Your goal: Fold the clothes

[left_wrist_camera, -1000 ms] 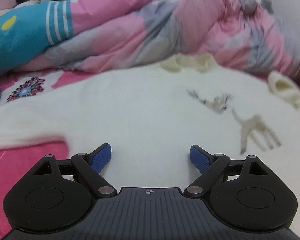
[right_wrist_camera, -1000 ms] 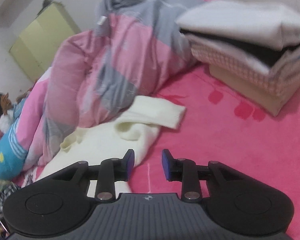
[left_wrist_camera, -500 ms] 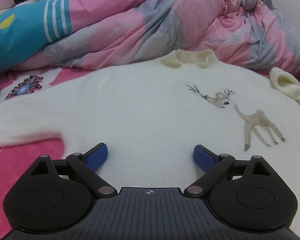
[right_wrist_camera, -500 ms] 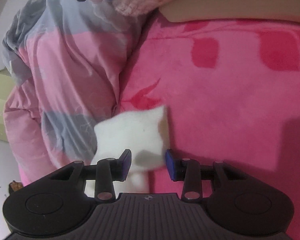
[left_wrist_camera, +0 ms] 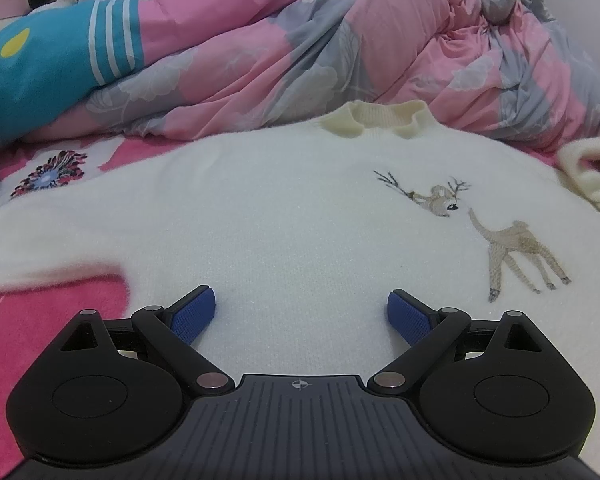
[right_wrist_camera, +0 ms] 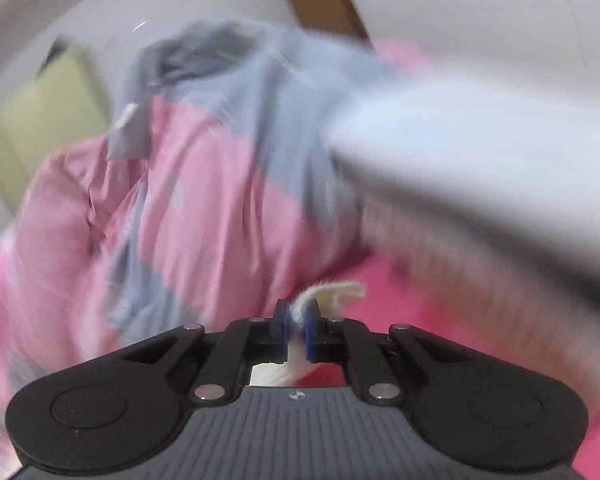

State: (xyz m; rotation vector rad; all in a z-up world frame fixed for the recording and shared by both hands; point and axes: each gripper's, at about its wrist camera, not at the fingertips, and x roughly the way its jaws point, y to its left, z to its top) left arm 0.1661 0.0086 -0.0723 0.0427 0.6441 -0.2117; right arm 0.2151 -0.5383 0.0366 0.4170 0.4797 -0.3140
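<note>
Pink bedspread (left_wrist_camera: 40,320) bears cream sweater (left_wrist_camera: 300,220), sleeve (right_wrist_camera: 332,294) pinched.

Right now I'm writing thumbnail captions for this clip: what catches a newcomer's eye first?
A cream sweater with embroidered deer lies spread on the pink bed, the open left gripper over its hem. Behind it a pink-and-grey quilt is heaped. The right gripper pinches a cream sleeve.

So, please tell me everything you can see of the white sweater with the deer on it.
The white sweater lies spread flat, front up, on the pink bedsheet. It looks like soft fuzzy knit, with a cream ribbed collar toward the pink-grey quilt and two embroidered beige deer on the chest. The left gripper hovers open over its lower part. The right gripper is shut on a piece of cream cloth, apparently its sleeve.
</note>
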